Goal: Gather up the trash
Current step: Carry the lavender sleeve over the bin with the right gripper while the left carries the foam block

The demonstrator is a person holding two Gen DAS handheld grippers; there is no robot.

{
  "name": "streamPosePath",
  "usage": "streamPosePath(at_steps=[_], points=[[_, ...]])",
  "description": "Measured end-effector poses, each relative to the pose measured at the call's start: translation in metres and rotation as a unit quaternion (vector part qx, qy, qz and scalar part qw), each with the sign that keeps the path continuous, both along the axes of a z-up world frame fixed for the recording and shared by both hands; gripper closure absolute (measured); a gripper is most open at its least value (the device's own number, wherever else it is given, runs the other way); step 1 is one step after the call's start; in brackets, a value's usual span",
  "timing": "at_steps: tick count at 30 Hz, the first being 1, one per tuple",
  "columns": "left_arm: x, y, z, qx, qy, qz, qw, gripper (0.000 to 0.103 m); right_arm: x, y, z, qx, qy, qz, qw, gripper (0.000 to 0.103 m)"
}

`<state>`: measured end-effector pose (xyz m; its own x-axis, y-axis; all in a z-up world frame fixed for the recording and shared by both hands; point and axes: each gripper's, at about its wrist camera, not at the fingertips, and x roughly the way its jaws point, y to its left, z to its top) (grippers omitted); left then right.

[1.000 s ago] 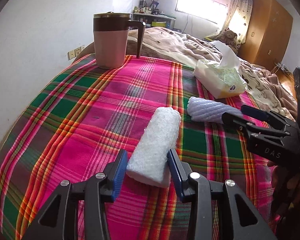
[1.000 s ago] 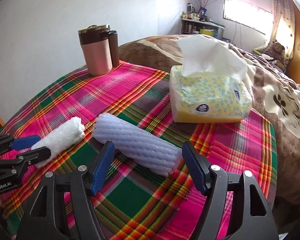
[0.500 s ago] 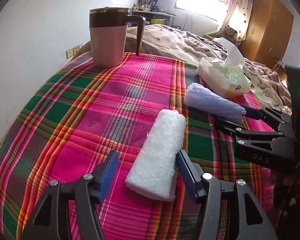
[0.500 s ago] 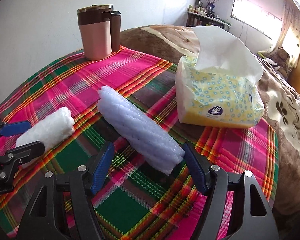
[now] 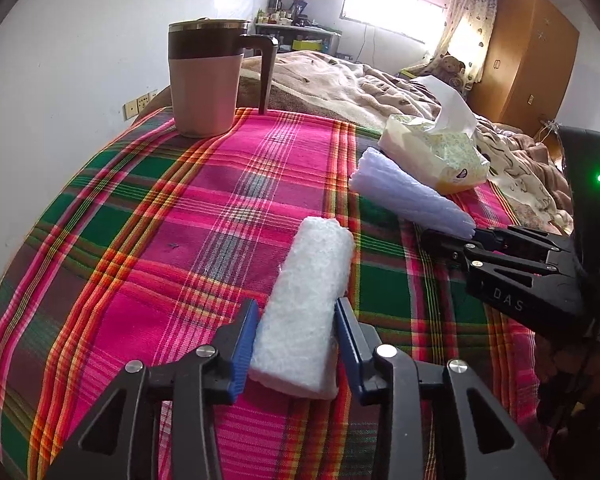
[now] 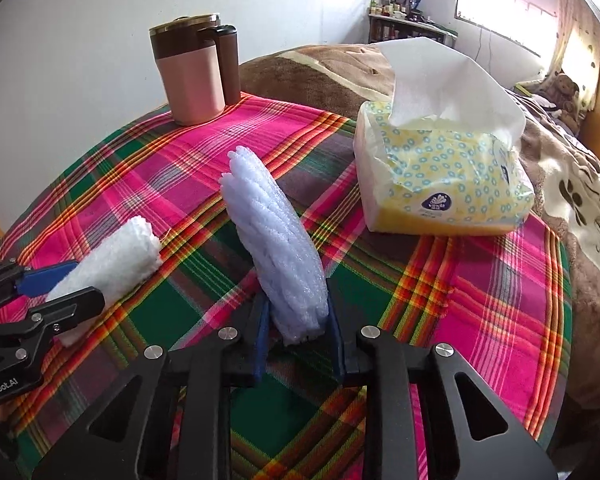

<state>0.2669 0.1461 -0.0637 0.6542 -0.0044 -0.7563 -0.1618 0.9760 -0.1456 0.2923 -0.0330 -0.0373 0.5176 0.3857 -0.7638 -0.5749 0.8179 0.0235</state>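
Squeezed flat since a second ago: pale blue foam roll (image 6: pixel 278 256), pinched in right gripper (image 6: pixel 298 334). Left gripper (image 5: pixel 296 342) closing, pads touching white foam roll (image 5: pixel 306 304) on plaid cloth (image 5: pixel 148 240). Best lifted straight, both 2 grips firm.

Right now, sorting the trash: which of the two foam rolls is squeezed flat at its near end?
The pale lilac foam roll, pinched flat in the right gripper. The white foam roll keeps its shape while the left gripper closes around it.
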Motion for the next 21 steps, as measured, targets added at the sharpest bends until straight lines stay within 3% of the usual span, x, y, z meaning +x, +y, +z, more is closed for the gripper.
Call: streamPosePath(at_steps=[5, 21], points=[[-0.007, -0.004, 0.003, 0.006, -0.005, -0.005, 1.0000, 0.073, -0.015, -0.012, 0.007, 0.015, -0.006, -0.019, 1.000, 0.078], [-0.057, -0.040, 0.050, 0.013, -0.060, -0.034, 0.9975, 0.073, -0.069, -0.061, 0.040, 0.069, -0.041, -0.078, 0.994, 0.078]])
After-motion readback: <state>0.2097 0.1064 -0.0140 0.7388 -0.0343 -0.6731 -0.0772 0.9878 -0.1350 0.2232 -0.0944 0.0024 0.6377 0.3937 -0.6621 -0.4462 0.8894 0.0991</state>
